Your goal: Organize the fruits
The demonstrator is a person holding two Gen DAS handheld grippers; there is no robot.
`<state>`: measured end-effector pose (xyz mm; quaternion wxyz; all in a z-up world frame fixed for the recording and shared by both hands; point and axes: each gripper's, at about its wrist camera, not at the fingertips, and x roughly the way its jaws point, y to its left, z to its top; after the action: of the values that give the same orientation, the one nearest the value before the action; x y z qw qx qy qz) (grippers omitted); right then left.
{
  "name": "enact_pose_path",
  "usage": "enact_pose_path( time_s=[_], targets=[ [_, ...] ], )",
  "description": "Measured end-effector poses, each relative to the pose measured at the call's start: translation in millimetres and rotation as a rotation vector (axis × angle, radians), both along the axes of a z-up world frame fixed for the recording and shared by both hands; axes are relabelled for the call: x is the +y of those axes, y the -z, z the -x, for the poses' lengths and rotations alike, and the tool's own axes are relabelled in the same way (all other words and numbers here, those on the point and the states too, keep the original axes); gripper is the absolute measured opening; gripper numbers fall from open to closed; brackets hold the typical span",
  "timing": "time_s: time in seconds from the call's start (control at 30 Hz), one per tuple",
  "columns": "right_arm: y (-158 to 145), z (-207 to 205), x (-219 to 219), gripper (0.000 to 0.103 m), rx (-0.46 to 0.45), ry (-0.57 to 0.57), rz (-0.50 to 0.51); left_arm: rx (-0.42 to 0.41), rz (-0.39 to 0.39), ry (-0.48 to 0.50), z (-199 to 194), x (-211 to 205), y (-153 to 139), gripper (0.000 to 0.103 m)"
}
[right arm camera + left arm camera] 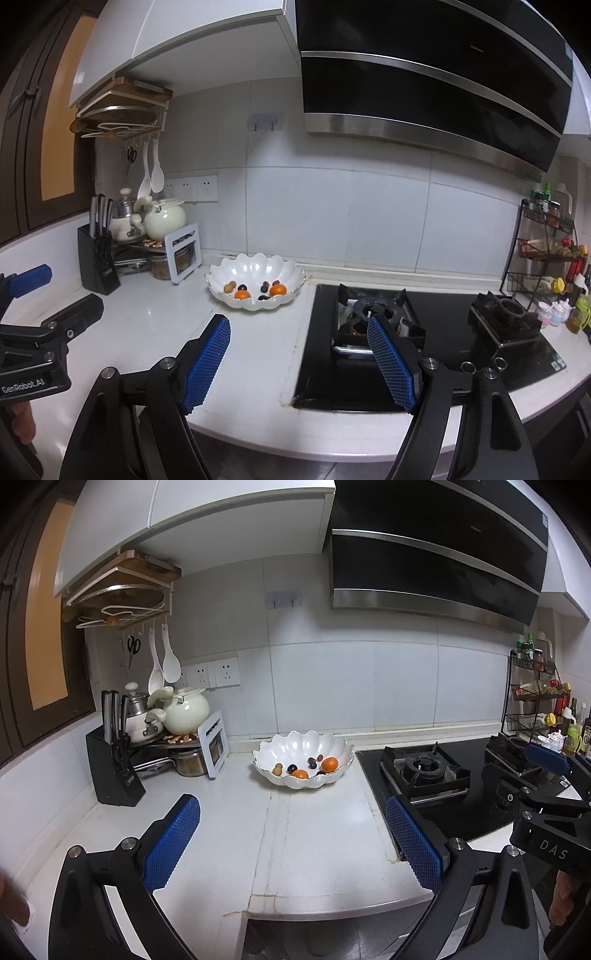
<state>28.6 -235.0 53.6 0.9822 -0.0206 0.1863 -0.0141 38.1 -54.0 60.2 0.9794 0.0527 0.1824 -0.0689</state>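
White and scalloped, the bowl [303, 755] sits on the pale surface [229, 834] just left of the hob [424, 332], well ahead of both grippers. It holds the fruit: two oranges [329, 764] and a few dark plums [312, 764], plus a small tan piece [277, 769] on the left. No loose fruit shows on the surface in either view. Left gripper [291, 843] and right gripper [299, 363] both hover near the front edge with jaws wide and nothing between them. Risks from here, as I judge them: the oranges are round and could roll or squirt out of a hurried pinch; the plums are small and may bruise or slip through; a careless reach could knock the rim and tip the bowl toward the hob, or the two grippers could collide over it.
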Motion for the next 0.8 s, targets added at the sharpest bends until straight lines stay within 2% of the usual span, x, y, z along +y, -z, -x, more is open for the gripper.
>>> enact_pose_path(
  time_s=[0.8],
  targets=[
    [2.1, 8.8, -5.4, 0.078, 0.008, 0.006, -0.005, -0.008, 0.008, 0.010, 8.5, -5.4, -3.3, 0.103]
  ],
)
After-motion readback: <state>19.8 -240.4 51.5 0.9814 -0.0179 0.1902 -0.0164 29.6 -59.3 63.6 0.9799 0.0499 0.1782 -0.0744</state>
